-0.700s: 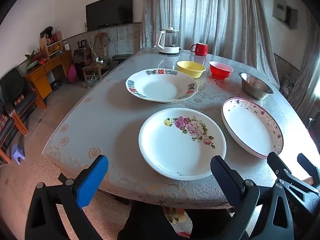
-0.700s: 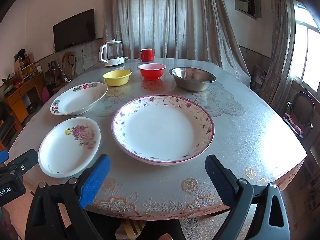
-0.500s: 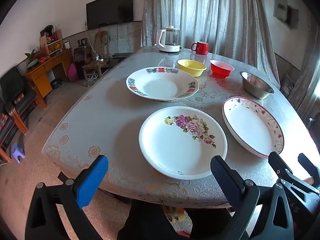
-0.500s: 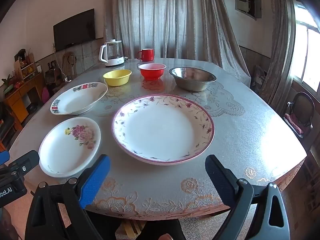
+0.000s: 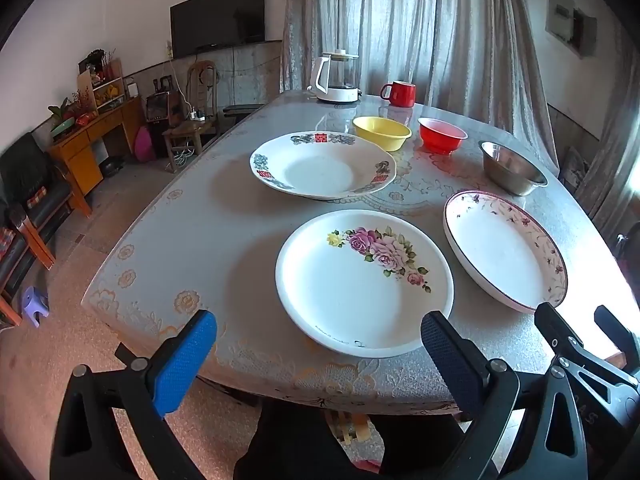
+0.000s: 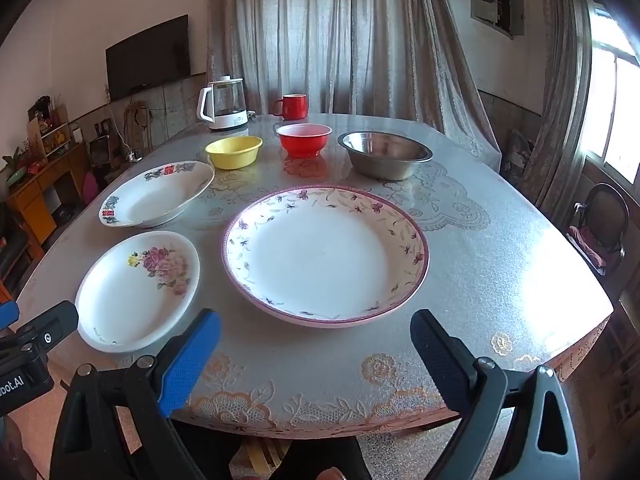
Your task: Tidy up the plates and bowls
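Observation:
Three plates lie apart on the table: a rose plate (image 5: 364, 280) nearest my left gripper, a pink-rimmed plate (image 6: 326, 254) in front of my right gripper, and a red-and-blue patterned plate (image 5: 322, 164) farther back. Behind them stand a yellow bowl (image 6: 234, 152), a red bowl (image 6: 305, 139) and a steel bowl (image 6: 385, 154). My left gripper (image 5: 316, 360) is open and empty at the table's near edge, before the rose plate. My right gripper (image 6: 314, 354) is open and empty, just short of the pink-rimmed plate.
A white kettle (image 6: 223, 104) and a red mug (image 6: 294, 106) stand at the table's far edge. The table (image 6: 500, 264) has a lace-patterned cover. A chair (image 6: 600, 228) stands at the right, cabinets and chairs (image 5: 80, 152) at the left.
The left gripper has shifted slightly, so the table sits a little higher in its view. The right gripper and all dishes are unmoved.

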`<state>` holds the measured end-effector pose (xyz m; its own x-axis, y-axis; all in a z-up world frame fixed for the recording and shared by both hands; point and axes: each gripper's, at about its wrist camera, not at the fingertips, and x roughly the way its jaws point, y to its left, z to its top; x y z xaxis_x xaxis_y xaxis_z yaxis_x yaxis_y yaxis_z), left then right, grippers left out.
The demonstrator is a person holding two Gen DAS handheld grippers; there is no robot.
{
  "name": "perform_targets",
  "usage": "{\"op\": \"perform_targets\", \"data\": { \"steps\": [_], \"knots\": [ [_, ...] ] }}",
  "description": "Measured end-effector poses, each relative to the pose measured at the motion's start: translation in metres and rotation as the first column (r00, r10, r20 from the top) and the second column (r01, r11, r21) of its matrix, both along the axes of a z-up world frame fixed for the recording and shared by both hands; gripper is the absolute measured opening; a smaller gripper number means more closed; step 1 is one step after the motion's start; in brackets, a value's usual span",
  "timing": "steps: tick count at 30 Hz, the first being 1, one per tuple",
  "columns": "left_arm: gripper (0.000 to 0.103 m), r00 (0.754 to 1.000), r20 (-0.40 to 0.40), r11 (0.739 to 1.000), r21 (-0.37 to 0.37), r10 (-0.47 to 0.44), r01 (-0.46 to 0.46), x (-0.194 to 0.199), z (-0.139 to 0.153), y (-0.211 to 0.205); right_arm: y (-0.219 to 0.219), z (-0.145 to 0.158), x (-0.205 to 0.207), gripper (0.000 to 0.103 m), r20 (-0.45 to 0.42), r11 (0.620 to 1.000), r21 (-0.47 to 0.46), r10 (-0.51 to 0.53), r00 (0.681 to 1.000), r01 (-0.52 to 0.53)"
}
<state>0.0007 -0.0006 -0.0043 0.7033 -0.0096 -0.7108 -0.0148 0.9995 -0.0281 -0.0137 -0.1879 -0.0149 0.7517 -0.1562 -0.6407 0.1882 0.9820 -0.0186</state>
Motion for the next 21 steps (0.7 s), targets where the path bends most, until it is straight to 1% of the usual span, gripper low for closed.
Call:
{"op": "perform_targets", "data": {
  "steps": [21],
  "knots": [
    [0.103,1.0,-0.002,1.0,0.0,-0.006,0.006,0.0006,-0.0013,-0.0014,-0.0016,-0.0014,0.0008,0.098,-0.009,1.0,0.003,-0.002,1.0,0.002]
  ]
}}
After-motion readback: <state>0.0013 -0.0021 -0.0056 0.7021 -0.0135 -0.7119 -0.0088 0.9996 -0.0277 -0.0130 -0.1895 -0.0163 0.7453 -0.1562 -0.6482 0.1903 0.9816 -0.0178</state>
